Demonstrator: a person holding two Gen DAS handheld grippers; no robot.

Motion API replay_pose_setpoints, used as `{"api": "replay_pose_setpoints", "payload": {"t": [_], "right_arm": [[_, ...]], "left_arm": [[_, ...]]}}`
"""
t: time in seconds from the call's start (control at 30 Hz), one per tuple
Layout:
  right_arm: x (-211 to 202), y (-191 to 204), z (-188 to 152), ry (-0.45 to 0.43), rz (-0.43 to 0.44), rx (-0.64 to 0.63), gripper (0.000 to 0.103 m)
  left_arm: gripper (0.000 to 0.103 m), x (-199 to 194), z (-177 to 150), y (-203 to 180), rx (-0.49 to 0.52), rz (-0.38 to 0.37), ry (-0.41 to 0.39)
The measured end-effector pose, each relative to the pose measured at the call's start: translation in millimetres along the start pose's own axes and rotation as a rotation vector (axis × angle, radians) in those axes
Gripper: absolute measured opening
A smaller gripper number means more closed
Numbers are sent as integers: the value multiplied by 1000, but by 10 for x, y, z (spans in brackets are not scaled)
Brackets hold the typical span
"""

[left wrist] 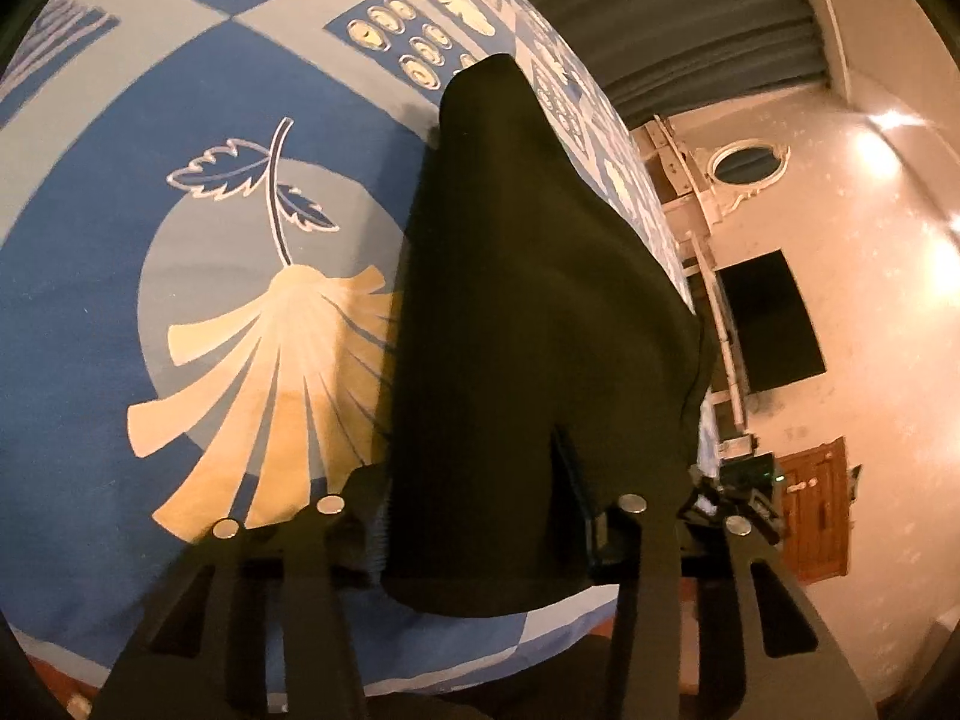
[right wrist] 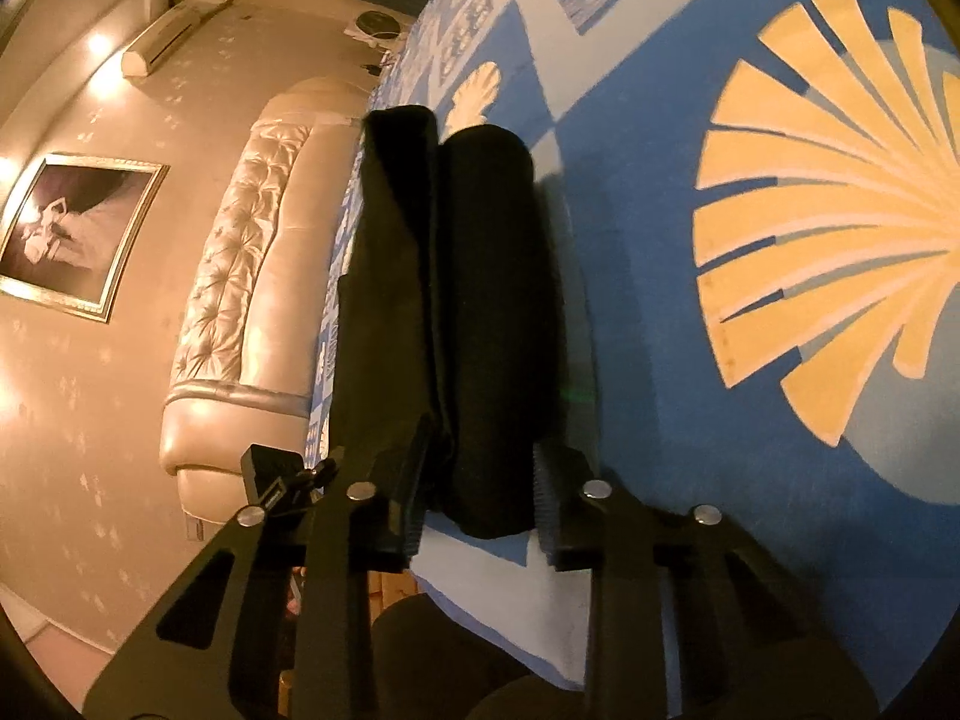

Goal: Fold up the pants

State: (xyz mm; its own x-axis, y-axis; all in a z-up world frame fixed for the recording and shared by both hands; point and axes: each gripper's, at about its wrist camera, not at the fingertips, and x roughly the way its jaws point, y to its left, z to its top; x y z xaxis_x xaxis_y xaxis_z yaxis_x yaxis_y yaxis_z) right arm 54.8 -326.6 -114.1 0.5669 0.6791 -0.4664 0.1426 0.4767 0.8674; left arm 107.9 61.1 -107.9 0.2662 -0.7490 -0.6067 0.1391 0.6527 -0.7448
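The black fabric pants (left wrist: 540, 330) are lying on the blue patterned bedspread (left wrist: 180, 120), long axis running straight away from both grippers. The left gripper (left wrist: 480, 516) and right gripper (right wrist: 477, 498) are each clamping the near end.

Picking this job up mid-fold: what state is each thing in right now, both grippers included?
Pants: black, lying lengthwise on the bed, near end between both grippers' fingers.
Left gripper: part closed, fabric between its fingers.
Right gripper: part closed around a rolled fold of fabric.
Bedspread: spread flat under the pants.
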Motion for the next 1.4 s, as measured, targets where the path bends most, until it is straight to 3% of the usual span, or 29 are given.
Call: {"api": "replay_pose_setpoints", "payload": {"t": [0.5, 0.9, 1.4], "right_arm": [[16, -152, 24, 3, 41, 34, 26], [-97, 5, 44, -12, 25, 14, 25], [-119, -179, 5, -7, 29, 54, 24]], "left_arm": [[44, 59, -8, -30, 32, 15, -20], [40, -6, -35, -156, 74, 58, -43], [40, 17, -28, -167, 96, 64, -32]]}}
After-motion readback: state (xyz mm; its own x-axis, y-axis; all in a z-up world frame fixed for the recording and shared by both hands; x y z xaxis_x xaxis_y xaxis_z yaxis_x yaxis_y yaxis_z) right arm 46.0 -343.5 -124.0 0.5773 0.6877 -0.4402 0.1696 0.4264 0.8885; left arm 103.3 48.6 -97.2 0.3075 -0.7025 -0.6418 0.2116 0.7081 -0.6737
